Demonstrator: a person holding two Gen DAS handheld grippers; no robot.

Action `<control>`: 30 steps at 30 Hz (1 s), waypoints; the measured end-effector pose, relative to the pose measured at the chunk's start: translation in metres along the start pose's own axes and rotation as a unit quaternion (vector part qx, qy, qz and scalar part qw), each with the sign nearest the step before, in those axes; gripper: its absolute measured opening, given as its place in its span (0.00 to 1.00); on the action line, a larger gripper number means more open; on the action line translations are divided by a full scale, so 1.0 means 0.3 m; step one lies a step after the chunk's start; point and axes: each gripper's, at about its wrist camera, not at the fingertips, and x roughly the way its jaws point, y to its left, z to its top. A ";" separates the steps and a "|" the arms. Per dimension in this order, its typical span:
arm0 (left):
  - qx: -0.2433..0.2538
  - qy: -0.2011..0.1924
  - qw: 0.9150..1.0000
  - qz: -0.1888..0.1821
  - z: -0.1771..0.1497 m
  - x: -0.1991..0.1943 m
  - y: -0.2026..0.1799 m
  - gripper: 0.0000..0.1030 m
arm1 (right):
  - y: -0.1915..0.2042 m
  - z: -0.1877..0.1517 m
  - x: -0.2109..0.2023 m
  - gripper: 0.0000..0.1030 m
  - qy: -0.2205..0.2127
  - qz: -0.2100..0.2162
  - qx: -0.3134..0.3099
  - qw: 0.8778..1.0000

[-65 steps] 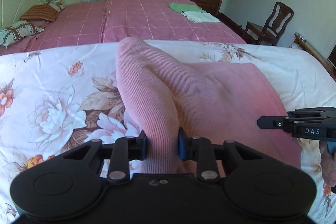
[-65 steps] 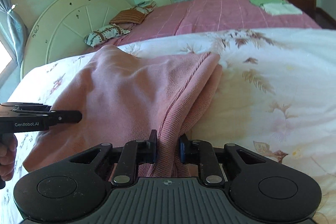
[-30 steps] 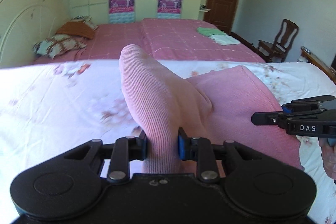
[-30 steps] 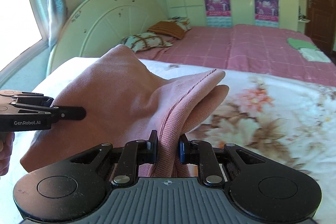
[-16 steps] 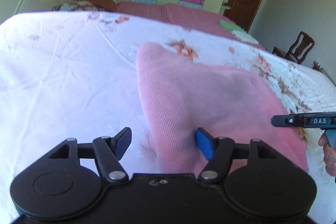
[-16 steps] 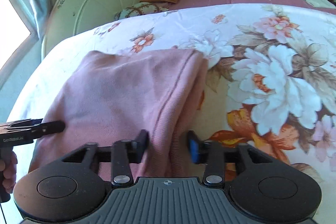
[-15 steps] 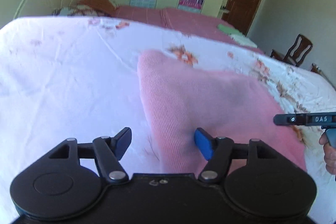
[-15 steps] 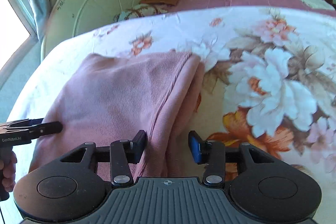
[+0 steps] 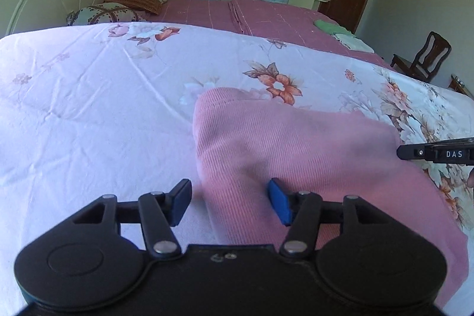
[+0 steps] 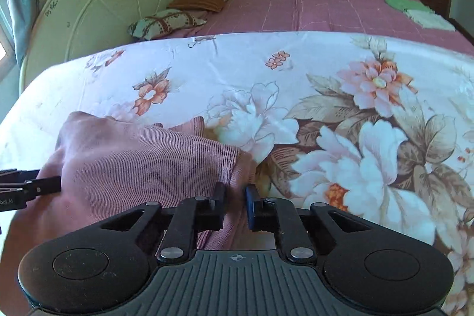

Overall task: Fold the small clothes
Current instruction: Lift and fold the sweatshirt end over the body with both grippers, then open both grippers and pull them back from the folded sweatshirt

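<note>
A pink ribbed knit garment [image 9: 296, 144] lies folded on the floral bedspread [image 9: 103, 96]. My left gripper [image 9: 229, 202] is open, its jaws astride the garment's near left part, not gripping it. In the right wrist view the garment [image 10: 142, 168] lies at the left, and my right gripper [image 10: 235, 205] is shut on its right edge. The tip of the right gripper shows at the right of the left wrist view [image 9: 438, 153]; the left gripper's tip shows at the left of the right wrist view [image 10: 29, 187].
A second bed with a pink checked cover [image 9: 266, 17] lies beyond, with pillows [image 9: 118, 11] and folded green and white clothes [image 9: 343, 33]. A wooden chair [image 9: 423, 58] stands at the right. The floral bedspread [image 10: 355, 138] spreads to the right of the garment.
Both grippers laid the garment down flat and opened. The right gripper has since shut again on the garment's right edge. The left stays open.
</note>
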 end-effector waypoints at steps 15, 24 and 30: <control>-0.087 -0.034 0.995 -0.030 -0.370 -0.348 0.047 0.50 | 0.120 -0.351 -0.354 0.47 0.027 0.093 0.005 0.995; 0.003 -0.002 1.000 0.008 -0.371 -0.341 -0.061 0.52 | 0.120 -0.364 -0.373 0.05 0.026 0.068 -0.029 0.997; -0.014 -0.007 0.999 0.036 -0.426 -0.350 -0.049 0.61 | 0.087 -0.406 -0.304 0.06 0.046 0.042 -0.028 0.998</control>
